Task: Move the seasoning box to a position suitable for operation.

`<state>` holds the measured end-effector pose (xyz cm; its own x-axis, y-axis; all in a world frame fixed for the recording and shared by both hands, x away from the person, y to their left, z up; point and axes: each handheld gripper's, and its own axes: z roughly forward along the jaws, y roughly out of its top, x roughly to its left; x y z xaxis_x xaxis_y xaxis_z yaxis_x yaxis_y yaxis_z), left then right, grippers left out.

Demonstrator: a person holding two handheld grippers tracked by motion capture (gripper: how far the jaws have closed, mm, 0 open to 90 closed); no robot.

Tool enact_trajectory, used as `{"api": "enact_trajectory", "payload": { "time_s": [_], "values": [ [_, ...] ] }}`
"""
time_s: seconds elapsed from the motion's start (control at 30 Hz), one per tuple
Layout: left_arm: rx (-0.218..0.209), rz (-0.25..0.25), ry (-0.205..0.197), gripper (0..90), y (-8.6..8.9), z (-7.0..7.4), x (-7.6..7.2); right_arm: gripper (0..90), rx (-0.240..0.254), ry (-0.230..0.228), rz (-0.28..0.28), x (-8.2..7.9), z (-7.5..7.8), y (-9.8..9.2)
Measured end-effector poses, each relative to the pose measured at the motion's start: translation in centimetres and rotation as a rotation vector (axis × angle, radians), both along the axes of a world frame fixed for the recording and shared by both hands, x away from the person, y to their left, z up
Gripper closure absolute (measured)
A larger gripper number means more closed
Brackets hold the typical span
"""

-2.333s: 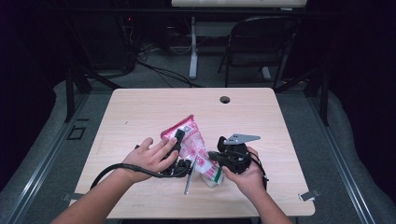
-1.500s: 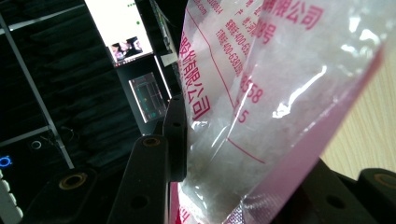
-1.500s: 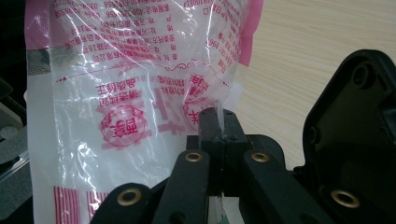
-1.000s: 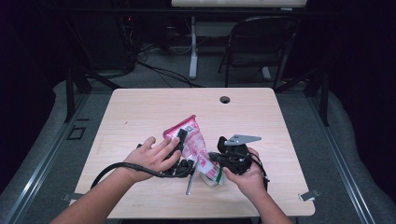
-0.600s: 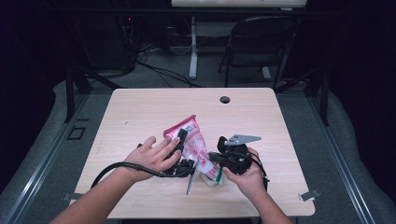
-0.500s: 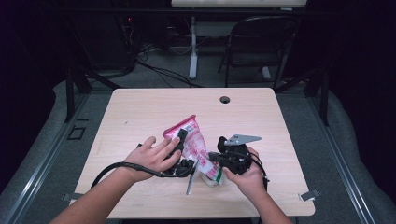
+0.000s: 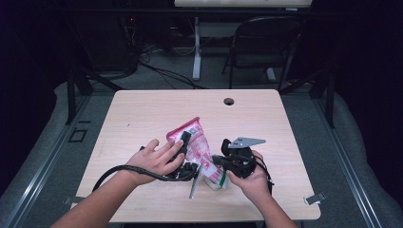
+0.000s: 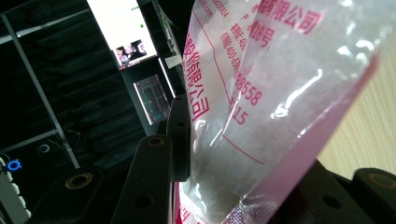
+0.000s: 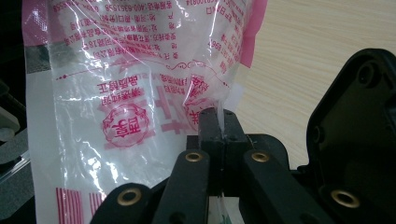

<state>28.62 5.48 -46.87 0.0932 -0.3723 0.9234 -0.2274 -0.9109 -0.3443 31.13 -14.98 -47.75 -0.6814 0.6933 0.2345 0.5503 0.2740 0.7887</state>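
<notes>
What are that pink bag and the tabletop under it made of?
The bag looks like thin, glossy clear plastic film with pink print: it crinkles, glints and lets light through. The table seems to be pale wood-grain laminate, smooth and matte; whether it is solid wood I cannot tell.

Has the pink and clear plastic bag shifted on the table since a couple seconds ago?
No. The plastic bag sits at the same spot below the table's round hole, held between both claws.

Light wooden table [image 7: 142,114], pink-printed plastic bag [image 7: 199,147] on it
</notes>
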Motion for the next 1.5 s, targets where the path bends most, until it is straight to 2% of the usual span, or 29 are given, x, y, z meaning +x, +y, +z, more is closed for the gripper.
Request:
{"api": "enact_trajectory", "payload": {
  "time_s": [0.43, 0.77, 1.43, 1.5],
  "values": [
    [0.018, 0.001, -0.01, 72.2, -0.07, 0.17, -0.03, 90.0, -0.001, 0.0, 0.003, 0.02, 0.05, 0.02],
    [0.008, -0.007, -0.012, 72.2, -0.17, 0.23, -0.04, 90.0, 0.003, -0.001, 0.001, -0.04, 0.04, 0.04],
    [0.02, -0.008, -0.017, 72.8, -0.31, 0.22, -0.09, 90.0, 0.002, 0.0, 0.006, -0.1, -0.09, 0.07],
    [0.016, -0.003, -0.008, 72.9, -0.31, 0.2, -0.08, 90.0, 0.001, 0.001, 0.007, -0.11, -0.1, 0.07]
  ]
}}
